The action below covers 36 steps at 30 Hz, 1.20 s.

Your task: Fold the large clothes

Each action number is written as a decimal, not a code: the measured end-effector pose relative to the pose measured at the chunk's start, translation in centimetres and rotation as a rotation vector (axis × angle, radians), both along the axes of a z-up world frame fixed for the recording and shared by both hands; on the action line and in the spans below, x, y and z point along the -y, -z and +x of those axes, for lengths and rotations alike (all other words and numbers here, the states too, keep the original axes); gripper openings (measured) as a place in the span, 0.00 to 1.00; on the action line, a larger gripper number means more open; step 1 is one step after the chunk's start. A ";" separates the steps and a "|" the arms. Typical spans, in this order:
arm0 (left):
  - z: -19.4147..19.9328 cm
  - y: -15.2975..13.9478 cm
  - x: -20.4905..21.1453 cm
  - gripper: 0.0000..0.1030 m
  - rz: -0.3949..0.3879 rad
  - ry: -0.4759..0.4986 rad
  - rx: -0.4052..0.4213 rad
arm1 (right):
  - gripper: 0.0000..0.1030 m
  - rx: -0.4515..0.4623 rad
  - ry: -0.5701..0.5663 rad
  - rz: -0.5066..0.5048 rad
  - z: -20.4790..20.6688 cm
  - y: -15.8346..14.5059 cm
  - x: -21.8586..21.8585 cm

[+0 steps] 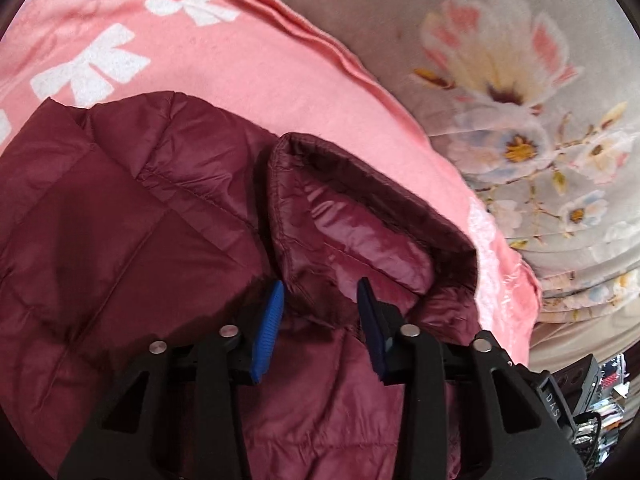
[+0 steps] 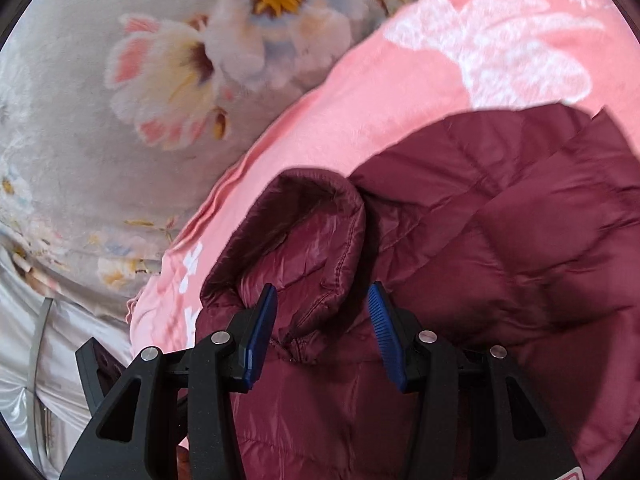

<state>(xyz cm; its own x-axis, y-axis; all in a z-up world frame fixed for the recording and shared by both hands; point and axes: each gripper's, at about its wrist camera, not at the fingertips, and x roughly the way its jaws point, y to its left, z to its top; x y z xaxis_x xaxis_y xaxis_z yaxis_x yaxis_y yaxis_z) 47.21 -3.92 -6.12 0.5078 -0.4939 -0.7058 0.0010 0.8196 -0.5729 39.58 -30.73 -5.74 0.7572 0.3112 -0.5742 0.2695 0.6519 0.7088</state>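
A dark red padded jacket (image 1: 132, 208) lay on a pink blanket (image 1: 256, 72) over a flowered bedspread (image 1: 500, 80). The left claw (image 1: 320, 300) stood partly apart over a sleeve cuff (image 1: 360, 208), pads not pressing. The right claw (image 2: 322, 308) likewise straddled the other cuff (image 2: 304, 232).

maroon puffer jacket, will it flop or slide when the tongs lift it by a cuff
The maroon puffer jacket will probably flop: its sleeve cuff already curls and creases softly. Its shiny shell looks slick, so it may slip between the pads. The quilted, puffy panels suggest it is light for its bulk and could drag on the fuzzy pink blanket.
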 end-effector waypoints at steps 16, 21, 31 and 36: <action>-1.2 1.3 0.2 0.07 0.139 0.051 0.076 | 0.08 -0.028 -0.116 -0.316 -1.4 1.1 -2.3; -1.3 2.6 0.3 0.08 0.163 0.060 0.087 | 0.07 -0.048 -0.130 -0.382 -1.1 1.8 -3.0; -3.7 -0.8 -0.5 0.35 0.265 0.054 0.220 | 0.19 0.036 -0.082 -0.385 -3.4 -2.6 -1.5; -2.9 -6.4 -1.9 0.41 0.234 -0.031 0.322 | 0.19 0.108 -0.036 -0.341 -1.0 -6.1 -0.2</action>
<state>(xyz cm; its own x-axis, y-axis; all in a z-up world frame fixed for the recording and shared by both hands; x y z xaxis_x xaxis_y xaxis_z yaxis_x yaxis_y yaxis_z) 44.28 -2.02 0.24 0.7332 -0.3202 -0.5999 0.1236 0.9303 -0.3455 38.56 -30.57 0.33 0.8115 0.1431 -0.5666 0.1774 0.8635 0.4722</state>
